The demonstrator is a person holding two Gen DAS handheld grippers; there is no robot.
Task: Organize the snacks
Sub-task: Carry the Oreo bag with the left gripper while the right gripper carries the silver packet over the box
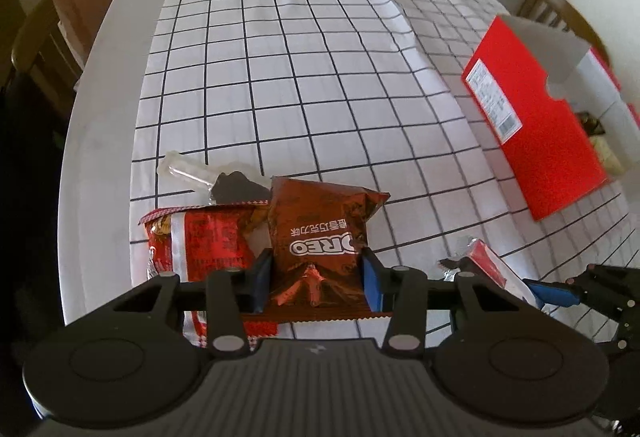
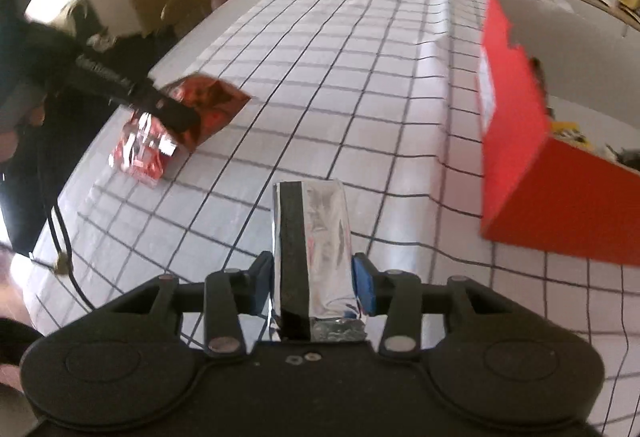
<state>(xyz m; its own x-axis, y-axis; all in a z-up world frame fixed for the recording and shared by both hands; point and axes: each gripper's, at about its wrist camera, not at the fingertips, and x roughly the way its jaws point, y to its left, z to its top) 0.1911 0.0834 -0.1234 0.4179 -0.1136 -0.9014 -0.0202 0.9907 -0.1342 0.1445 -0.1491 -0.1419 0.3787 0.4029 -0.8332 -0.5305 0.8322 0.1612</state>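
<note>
left wrist view shows your left gripper (image 1: 317, 275) pinching the brown cookie packet (image 1: 320, 237) between both blue pads, the packet standing up out of the jaws over a red snack bag (image 1: 200, 241) on the checked tablecloth (image 1: 300, 77). your right gripper (image 2: 313, 283) clamps a silver packet (image 2: 320, 237) the same way, with the red box (image 2: 516, 141) to its right.
</note>
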